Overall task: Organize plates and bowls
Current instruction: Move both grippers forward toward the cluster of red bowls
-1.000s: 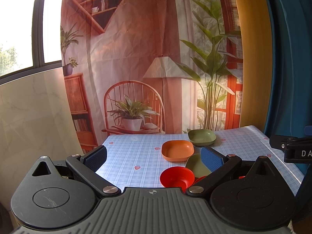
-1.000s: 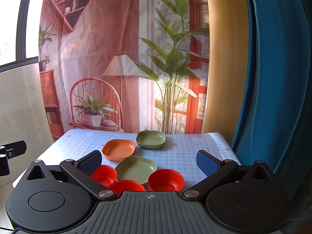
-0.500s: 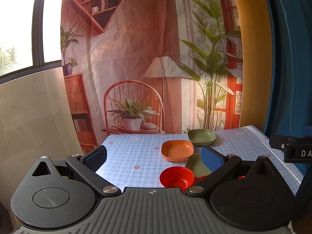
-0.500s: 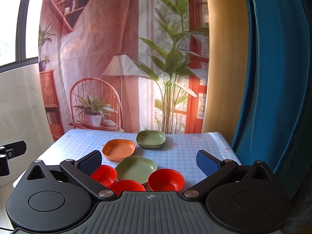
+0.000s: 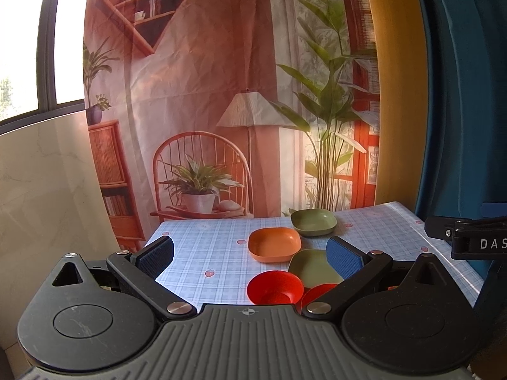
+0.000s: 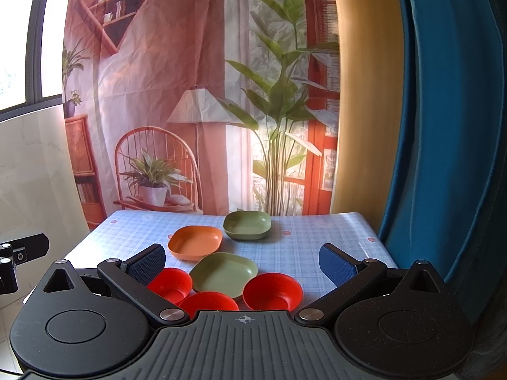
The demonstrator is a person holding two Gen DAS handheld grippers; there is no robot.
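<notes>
On the checked table [image 6: 317,247] stand three red bowls: left [image 6: 171,285], middle [image 6: 209,305], right [image 6: 272,291]. Behind them lie a green plate [image 6: 223,274], an orange square dish [image 6: 195,242] and a green square dish [image 6: 247,224]. My right gripper [image 6: 242,261] is open and empty, held before the table's near edge above the bowls. My left gripper [image 5: 250,255] is open and empty, to the left. In the left wrist view I see one red bowl [image 5: 274,288], part of a second [image 5: 317,294], the green plate [image 5: 312,267], the orange dish [image 5: 274,243] and the green dish [image 5: 313,221].
A printed backdrop [image 6: 190,95] hangs right behind the table's far edge. A blue curtain [image 6: 443,126] hangs at the right, a pale marble panel [image 5: 47,190] at the left. The other gripper's body shows at the right edge of the left wrist view [image 5: 469,237].
</notes>
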